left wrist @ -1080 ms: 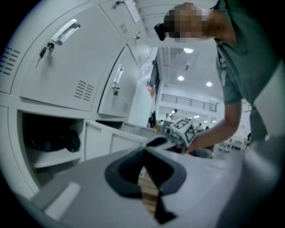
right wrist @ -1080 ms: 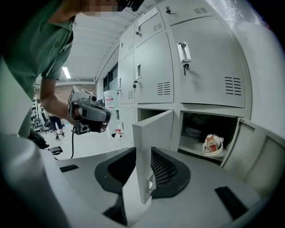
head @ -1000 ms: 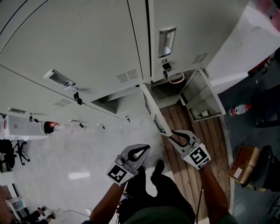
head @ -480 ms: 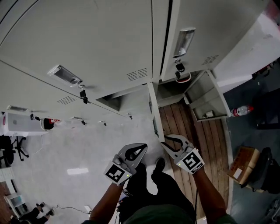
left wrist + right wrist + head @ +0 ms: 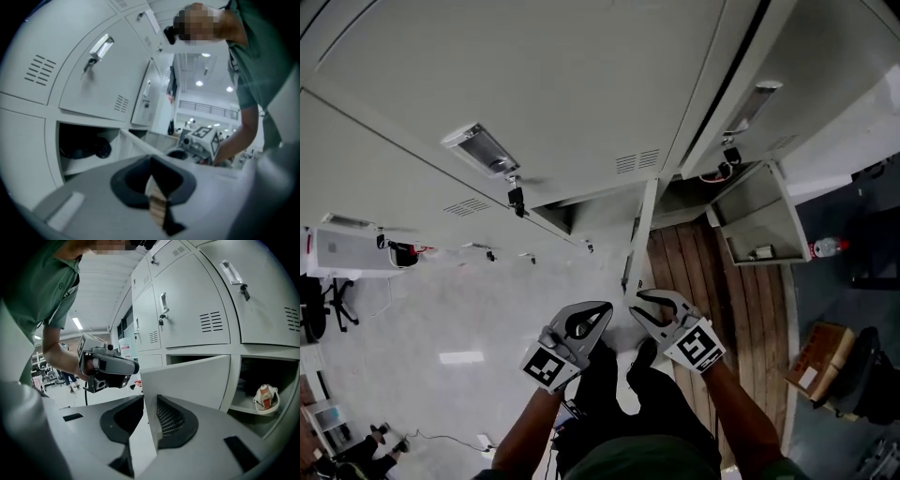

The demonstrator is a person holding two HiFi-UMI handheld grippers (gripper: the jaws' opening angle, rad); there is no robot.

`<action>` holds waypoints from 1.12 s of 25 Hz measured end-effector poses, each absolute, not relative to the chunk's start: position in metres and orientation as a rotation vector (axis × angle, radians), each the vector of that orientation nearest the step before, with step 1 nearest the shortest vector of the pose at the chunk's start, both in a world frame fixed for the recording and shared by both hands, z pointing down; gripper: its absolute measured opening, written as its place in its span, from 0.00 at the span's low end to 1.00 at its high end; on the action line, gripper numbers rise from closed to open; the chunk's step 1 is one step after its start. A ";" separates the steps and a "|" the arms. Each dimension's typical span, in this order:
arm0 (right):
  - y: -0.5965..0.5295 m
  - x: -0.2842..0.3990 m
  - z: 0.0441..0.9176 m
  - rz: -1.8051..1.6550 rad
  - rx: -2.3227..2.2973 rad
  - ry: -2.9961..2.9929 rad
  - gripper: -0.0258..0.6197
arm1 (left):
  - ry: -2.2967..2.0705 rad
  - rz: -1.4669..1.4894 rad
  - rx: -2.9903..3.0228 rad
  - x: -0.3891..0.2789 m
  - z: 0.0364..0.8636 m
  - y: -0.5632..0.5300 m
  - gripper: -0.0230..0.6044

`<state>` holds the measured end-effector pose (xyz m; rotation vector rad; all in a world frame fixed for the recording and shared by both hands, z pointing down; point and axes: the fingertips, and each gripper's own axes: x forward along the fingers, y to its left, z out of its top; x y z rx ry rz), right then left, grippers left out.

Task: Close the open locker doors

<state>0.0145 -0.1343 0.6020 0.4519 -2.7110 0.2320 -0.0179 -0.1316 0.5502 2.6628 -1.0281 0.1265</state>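
Observation:
A bottom-row locker door (image 5: 639, 234) stands open, seen edge-on in the head view. My right gripper (image 5: 636, 302) is at its free lower edge. In the right gripper view the grey door panel (image 5: 187, 380) runs between the jaws, and my right gripper (image 5: 149, 404) is shut on its edge. My left gripper (image 5: 602, 309) hangs just left of it, shut and holding nothing. In the left gripper view my left gripper (image 5: 151, 161) points towards the open compartment (image 5: 84, 145). A second door (image 5: 759, 220) stands open further right.
Closed grey lockers (image 5: 534, 84) fill the top of the head view. A white and orange item (image 5: 266, 397) sits in the open compartment on the right. Wooden flooring (image 5: 712, 281), a bottle (image 5: 823, 247) and a cardboard box (image 5: 820, 349) lie to the right. The person's feet (image 5: 642, 356) are below the grippers.
My right gripper has moved left with the door's edge, ending close beside the left gripper. The door has swung that way. The left gripper has hardly moved.

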 end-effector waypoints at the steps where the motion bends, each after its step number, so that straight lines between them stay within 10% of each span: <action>1: -0.134 0.008 0.602 0.237 0.445 -2.712 0.17 | -1.035 0.130 2.658 -0.023 0.550 -0.132 0.03; 28: -0.213 -0.108 0.609 0.231 0.503 -2.623 0.16 | -1.160 0.155 2.721 -0.162 0.527 -0.148 0.03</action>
